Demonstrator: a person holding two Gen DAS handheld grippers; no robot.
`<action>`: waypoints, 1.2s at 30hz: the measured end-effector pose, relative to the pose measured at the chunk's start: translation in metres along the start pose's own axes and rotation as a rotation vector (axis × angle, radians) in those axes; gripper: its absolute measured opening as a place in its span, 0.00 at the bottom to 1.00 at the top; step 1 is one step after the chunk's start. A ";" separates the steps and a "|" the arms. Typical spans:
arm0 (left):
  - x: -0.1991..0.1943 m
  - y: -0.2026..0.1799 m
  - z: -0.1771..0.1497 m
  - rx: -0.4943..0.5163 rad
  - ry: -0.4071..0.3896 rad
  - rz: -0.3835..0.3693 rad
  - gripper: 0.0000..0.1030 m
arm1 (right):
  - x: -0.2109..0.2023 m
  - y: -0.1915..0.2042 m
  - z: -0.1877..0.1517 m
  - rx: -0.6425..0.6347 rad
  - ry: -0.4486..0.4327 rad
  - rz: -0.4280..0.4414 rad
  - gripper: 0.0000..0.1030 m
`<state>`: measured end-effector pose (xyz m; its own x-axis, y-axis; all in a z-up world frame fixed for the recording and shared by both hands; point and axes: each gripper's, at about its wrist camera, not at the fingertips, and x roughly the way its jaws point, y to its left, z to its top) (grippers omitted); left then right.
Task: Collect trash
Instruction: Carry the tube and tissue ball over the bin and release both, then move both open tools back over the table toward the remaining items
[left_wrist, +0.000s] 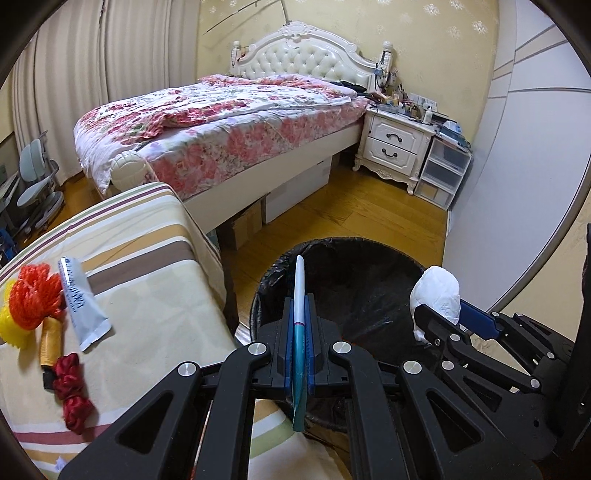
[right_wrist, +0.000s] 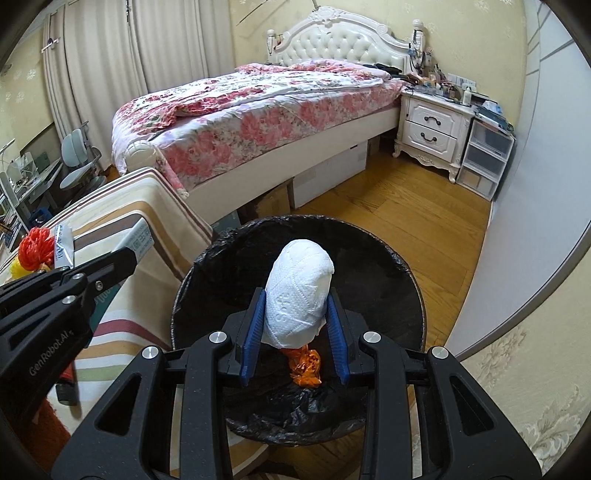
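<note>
A trash bin lined with a black bag (left_wrist: 354, 280) (right_wrist: 380, 266) stands on the wood floor beside the striped table. My left gripper (left_wrist: 299, 306) is shut on a flat white and teal wrapper (left_wrist: 300, 295), held edge-on over the bin's near rim. My right gripper (right_wrist: 295, 299) is shut on a crumpled white paper towel (right_wrist: 299, 291) and holds it above the bin's opening; it also shows at the right of the left wrist view (left_wrist: 437, 295). An orange wrapper (right_wrist: 306, 363) lies inside the bin.
The striped table (left_wrist: 140, 236) carries a white tube (left_wrist: 79, 295), orange and yellow mesh (left_wrist: 31, 295), a gold spool (left_wrist: 51, 341) and a red braid (left_wrist: 72, 391). A floral bed (left_wrist: 221, 122), a nightstand (left_wrist: 397, 144) and plastic drawers (left_wrist: 443, 173) stand beyond.
</note>
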<state>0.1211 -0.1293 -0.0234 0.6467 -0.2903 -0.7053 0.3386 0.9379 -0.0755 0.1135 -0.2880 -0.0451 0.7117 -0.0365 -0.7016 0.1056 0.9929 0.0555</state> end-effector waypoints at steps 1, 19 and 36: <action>0.004 -0.001 0.000 0.003 0.005 0.002 0.06 | 0.002 -0.002 0.000 0.005 0.003 -0.002 0.31; 0.028 0.000 -0.006 -0.048 0.070 -0.001 0.42 | 0.020 -0.019 -0.002 0.062 0.021 -0.036 0.49; -0.013 0.024 -0.011 -0.106 0.017 0.084 0.66 | -0.005 -0.006 -0.005 0.044 -0.010 -0.050 0.63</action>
<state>0.1137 -0.1010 -0.0238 0.6575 -0.2077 -0.7243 0.2095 0.9737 -0.0891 0.1062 -0.2931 -0.0456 0.7117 -0.0873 -0.6971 0.1718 0.9837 0.0522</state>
